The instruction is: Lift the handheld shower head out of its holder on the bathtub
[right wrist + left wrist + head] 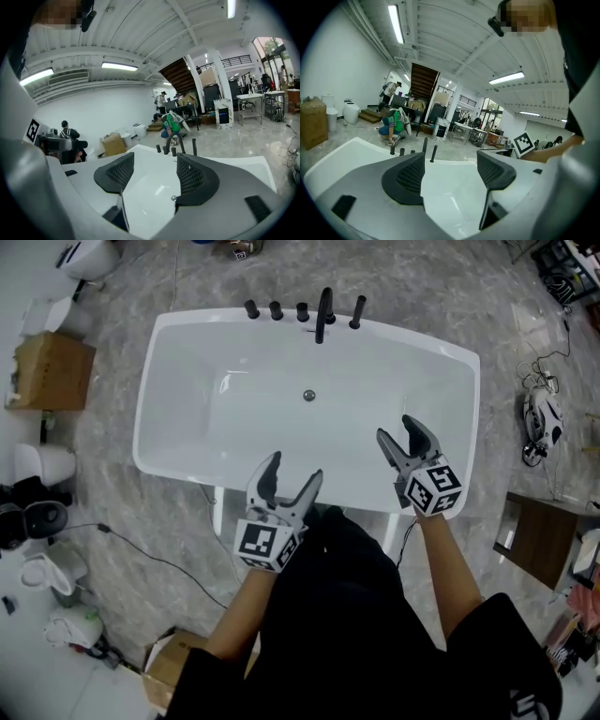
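both claws hang over the near side of the bathtub (150, 418), task not begun. left claw (294, 467) spread wide, and its own view shows only white tub between the jaws. right claw (396, 427) likewise spread and empty, over the tub's near right part. handheld shower head (357, 311) reads as the slim black stick at the right end of the fixture row on the far rim, upright in its holder (i take it for the shower head from its place beside the spout (323, 315); too small to be sure). three short black knobs (276, 310) stand left of the spout. drain (308, 395) lies in the tub floor between the claws and the fixtures. progress, as i judge it: no part of the lift is done. left to do: reach across the tub, close one claw on the stick, draw it straight up out of the holder. right claw is the nearer of the two
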